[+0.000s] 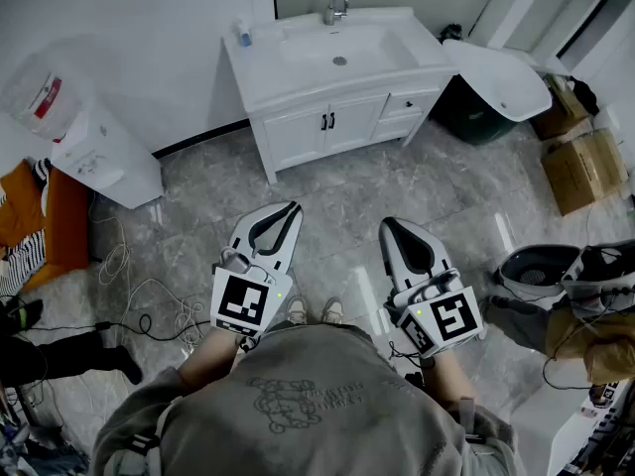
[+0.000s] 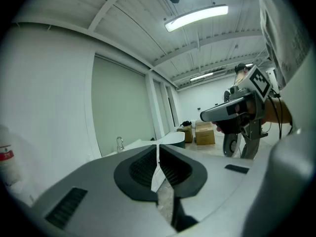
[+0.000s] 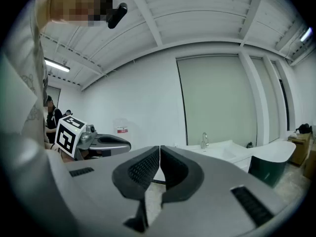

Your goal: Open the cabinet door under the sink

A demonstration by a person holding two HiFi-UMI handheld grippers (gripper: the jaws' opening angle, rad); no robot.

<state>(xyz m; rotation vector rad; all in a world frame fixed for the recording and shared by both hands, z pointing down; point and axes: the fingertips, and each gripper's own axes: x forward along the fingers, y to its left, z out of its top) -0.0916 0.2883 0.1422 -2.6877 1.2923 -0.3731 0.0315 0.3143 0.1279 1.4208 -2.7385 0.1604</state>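
Cabinet doors (image 1: pixel 324 130) under the sink (image 1: pixel 340 48): both shut, flush with the vanity front. Two dark handles (image 1: pixel 327 120) sit side by side at the centre seam, near the top edge. Drawers (image 1: pixel 405 104) are just right of the doors, not the target. Faucet (image 1: pixel 335 6) is at the back of the basin. The vanity stands against the far wall, across a stretch of grey floor (image 1: pixel 397 186), well apart from both my grippers.

Flanking it: water dispenser (image 1: pixel 94 147) on the left, dark bin (image 1: pixel 474 115) with a white lid on the right, cardboard boxes (image 1: pixel 580 167) beyond that. Cables (image 1: pixel 139 296) lie on the floor to my left, off the direct line to the doors.

My left gripper (image 1: pixel 292 207): jaws pressed together, nothing between them, aimed slightly down. My right gripper (image 1: pixel 387 225): jaws together too, empty, held level. Both sit close in front of my torso, side by side, pointing toward the vanity.

Step, my read: approach. Nothing begun on the door yet.

Next move calls for:
- walking in and dropping one gripper to handle height
- parting its jaws just enough to take one handle, then closing on it
- pulling along the hinge arc

Can't tell which side each door hinges. Centre handles suggest the outer edges, so the pull should swing outward from the seam. The handles look small and sit close together, so there's a risk of catching both or slipping off.
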